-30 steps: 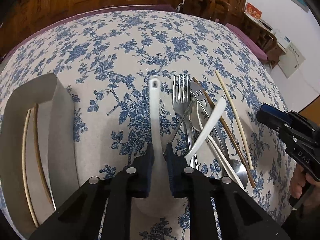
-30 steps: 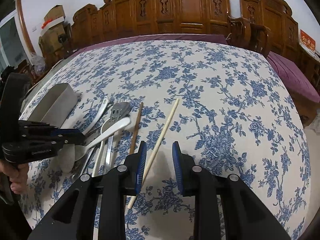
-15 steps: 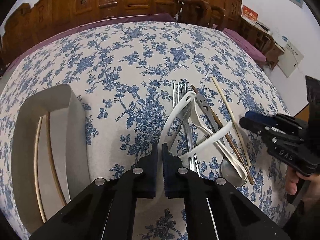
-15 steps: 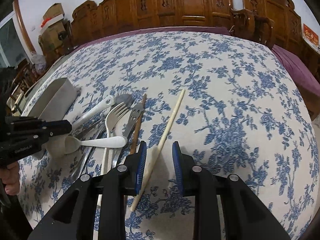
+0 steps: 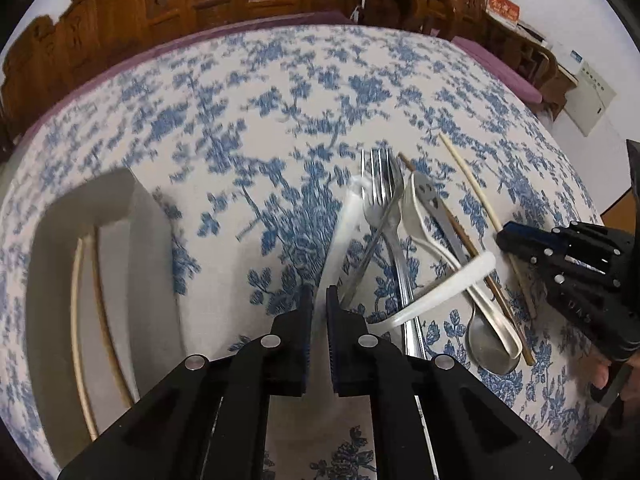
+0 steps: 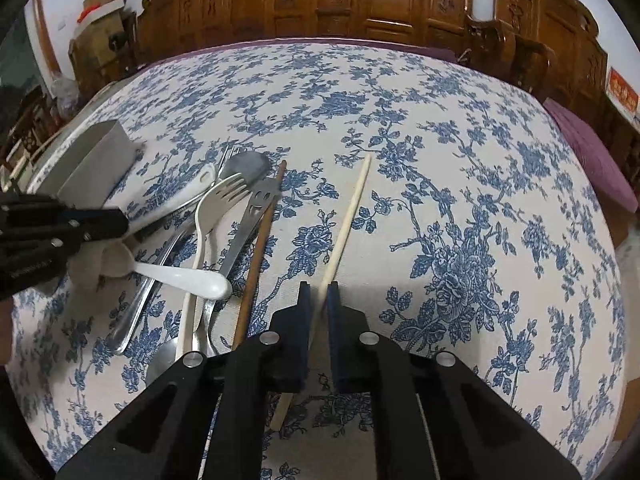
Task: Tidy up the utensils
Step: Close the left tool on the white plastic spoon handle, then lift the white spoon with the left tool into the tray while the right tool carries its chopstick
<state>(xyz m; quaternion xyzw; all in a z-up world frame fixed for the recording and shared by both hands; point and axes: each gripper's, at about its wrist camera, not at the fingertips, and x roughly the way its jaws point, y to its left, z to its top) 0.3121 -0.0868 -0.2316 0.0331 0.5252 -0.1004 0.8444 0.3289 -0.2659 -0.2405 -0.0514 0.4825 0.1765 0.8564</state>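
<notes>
Left wrist view: a grey tray (image 5: 148, 248) sits at the left on the blue-floral tablecloth (image 5: 256, 128), with two chopsticks (image 5: 86, 320) lying inside it; the right wrist view shows only the tray's outer wall (image 6: 96, 160). The left gripper (image 5: 319, 300) is pressed together on a white spoon (image 5: 340, 236), which is motion-blurred in this view. In the right wrist view the same gripper (image 6: 116, 224) appears at the left edge, with the spoon's bowl just beside its tips.

To the right of the spoon lies the utensil pile: a steel fork (image 5: 380, 192), a white plastic fork (image 6: 218, 204), a knife with a smiley-face cutout (image 6: 258, 200), a second white spoon (image 6: 184, 276), a metal spoon (image 5: 486, 336) and a brown chopstick (image 6: 260, 248). The smiley cutout is clear only in the right wrist view.

The right gripper (image 6: 319, 300) pinches a pale chopstick (image 6: 350, 216), which lies to the right of the pile. In the left wrist view this gripper (image 5: 516, 240) enters from the right, and its body carries lettering too small to read.

Carved wooden furniture (image 6: 380, 0) lines the far side of the table. A red sign (image 5: 503, 5) stands at far right; its writing cannot be read.
</notes>
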